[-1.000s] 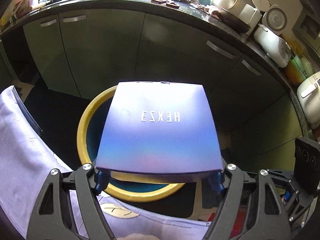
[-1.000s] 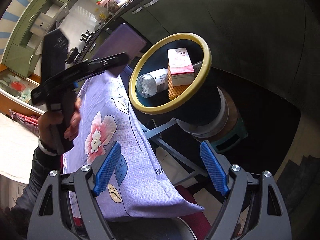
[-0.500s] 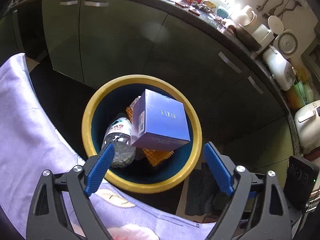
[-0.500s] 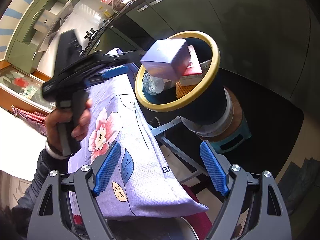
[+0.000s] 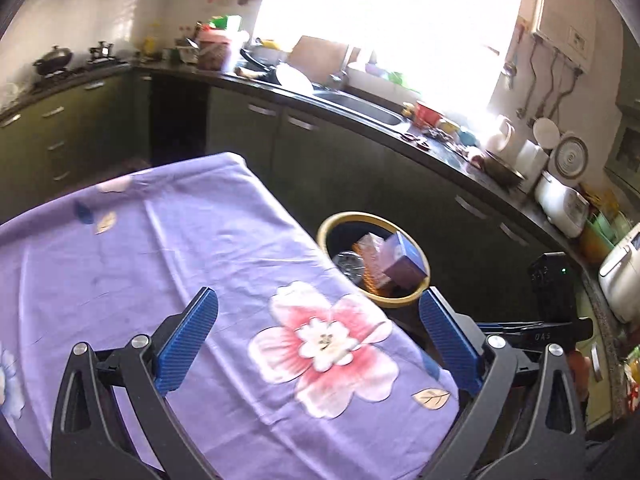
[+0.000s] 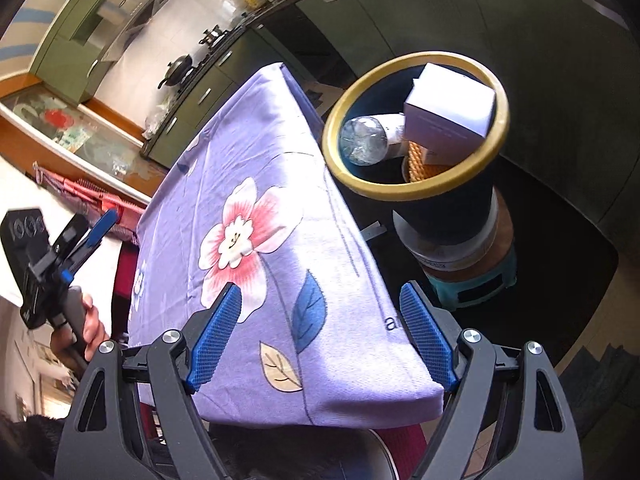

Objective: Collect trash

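Observation:
A dark trash bin with a yellow rim [image 5: 400,301] [image 6: 416,192] stands beside the table. Inside lie a purple box [image 5: 404,260] [image 6: 452,116], a clear plastic bottle [image 6: 366,140] [image 5: 350,265], a pink carton [image 5: 370,245] and an orange waffle-like item [image 6: 420,162]. My left gripper [image 5: 318,340] is open and empty above the purple flowered tablecloth [image 5: 160,256]. It also shows in the right wrist view [image 6: 94,229], held at the far left. My right gripper [image 6: 320,336] is open and empty over the table's near corner.
The bin sits on stacked tubs and a teal stool [image 6: 472,280]. Dark green kitchen cabinets [image 5: 340,152] and a cluttered counter with a sink [image 5: 360,106] run behind. White appliances [image 5: 564,208] stand at the right. The right gripper's handle [image 5: 554,292] shows at the right.
My left gripper let go of the purple box, which dropped into the bin. The left gripper then pulled back and up over the tablecloth. The right gripper stayed open.

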Demonstrator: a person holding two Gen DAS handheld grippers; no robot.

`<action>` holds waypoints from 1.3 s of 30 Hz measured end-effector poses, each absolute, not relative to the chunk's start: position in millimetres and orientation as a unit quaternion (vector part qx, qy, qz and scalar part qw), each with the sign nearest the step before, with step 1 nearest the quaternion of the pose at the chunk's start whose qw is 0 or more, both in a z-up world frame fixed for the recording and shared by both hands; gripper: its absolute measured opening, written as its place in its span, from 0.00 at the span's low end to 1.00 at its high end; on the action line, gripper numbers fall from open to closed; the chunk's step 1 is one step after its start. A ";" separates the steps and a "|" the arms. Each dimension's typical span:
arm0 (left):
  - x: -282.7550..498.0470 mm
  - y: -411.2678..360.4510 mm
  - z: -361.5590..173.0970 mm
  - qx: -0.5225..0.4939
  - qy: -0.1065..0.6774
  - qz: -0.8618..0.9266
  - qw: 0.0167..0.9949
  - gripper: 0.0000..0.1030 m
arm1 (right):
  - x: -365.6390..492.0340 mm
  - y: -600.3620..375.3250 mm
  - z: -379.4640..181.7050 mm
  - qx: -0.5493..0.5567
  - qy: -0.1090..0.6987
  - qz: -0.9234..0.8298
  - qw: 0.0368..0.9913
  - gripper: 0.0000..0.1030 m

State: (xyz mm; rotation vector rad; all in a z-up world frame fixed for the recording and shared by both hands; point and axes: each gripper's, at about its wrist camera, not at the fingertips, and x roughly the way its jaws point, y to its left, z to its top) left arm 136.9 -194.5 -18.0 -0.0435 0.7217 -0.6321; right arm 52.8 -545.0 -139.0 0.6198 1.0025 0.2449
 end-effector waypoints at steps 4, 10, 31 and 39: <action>104.0 -120.1 -18.1 -0.049 0.338 -0.219 0.914 0.93 | 48.1 -522.1 -128.4 0.259 0.467 0.122 0.837 0.79; 59.5 -45.1 -25.9 -0.078 0.350 -0.109 0.927 0.93 | 28.2 -486.4 -104.3 0.187 0.433 0.101 0.876 0.83; -34.7 -5.0 11.2 -0.054 0.249 -0.032 0.966 0.94 | -36.6 -403.6 -42.1 0.019 0.262 0.018 0.965 0.93; -37.0 -6.4 9.7 -0.052 0.251 -0.038 0.966 0.94 | -36.3 -400.9 -40.6 0.015 0.262 0.023 0.965 0.93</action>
